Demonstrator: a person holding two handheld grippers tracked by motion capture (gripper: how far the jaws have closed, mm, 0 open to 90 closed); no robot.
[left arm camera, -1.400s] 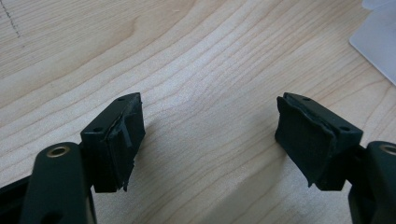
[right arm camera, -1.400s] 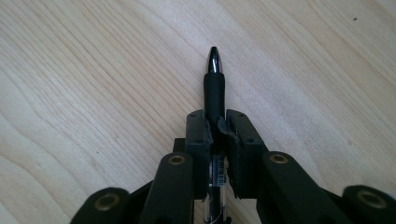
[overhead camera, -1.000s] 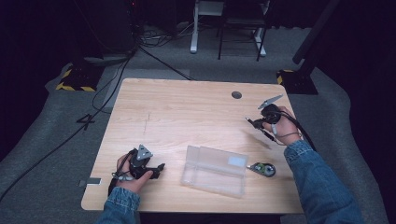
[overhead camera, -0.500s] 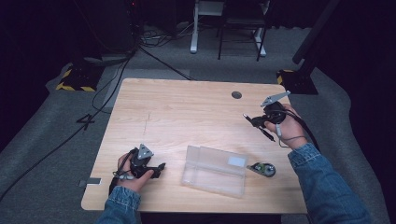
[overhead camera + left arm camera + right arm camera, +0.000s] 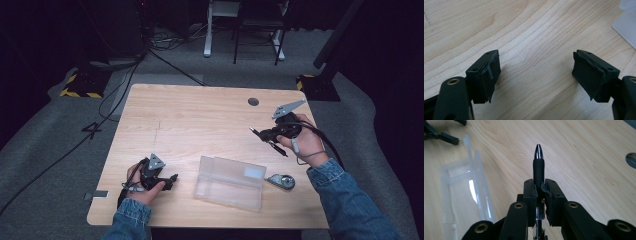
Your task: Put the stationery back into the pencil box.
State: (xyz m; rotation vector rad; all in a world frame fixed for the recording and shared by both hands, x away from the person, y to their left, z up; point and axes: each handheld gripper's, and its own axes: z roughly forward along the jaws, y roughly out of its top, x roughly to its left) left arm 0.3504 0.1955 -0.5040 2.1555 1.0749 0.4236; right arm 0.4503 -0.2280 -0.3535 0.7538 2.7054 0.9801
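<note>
The right gripper [image 5: 264, 134] squeezes a black pen [image 5: 538, 167] tight, at the right of the high view. The left gripper [image 5: 170, 180], lower left, sits with its jaws apart and nothing between them. A clear plastic box [image 5: 231, 182] lies low in the middle, a small tape measure [image 5: 282, 180] beside it. The table [image 5: 200, 120] is pale wood. Grey carpet [image 5: 45, 150] and cables [image 5: 165, 57] lie around it in a dark room.

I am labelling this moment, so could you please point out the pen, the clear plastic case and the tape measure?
pen [image 5: 538, 166], right gripper view, on its black grip section.
clear plastic case [image 5: 231, 182], high view, middle of its lid.
tape measure [image 5: 283, 181], high view, on its round body.
</note>
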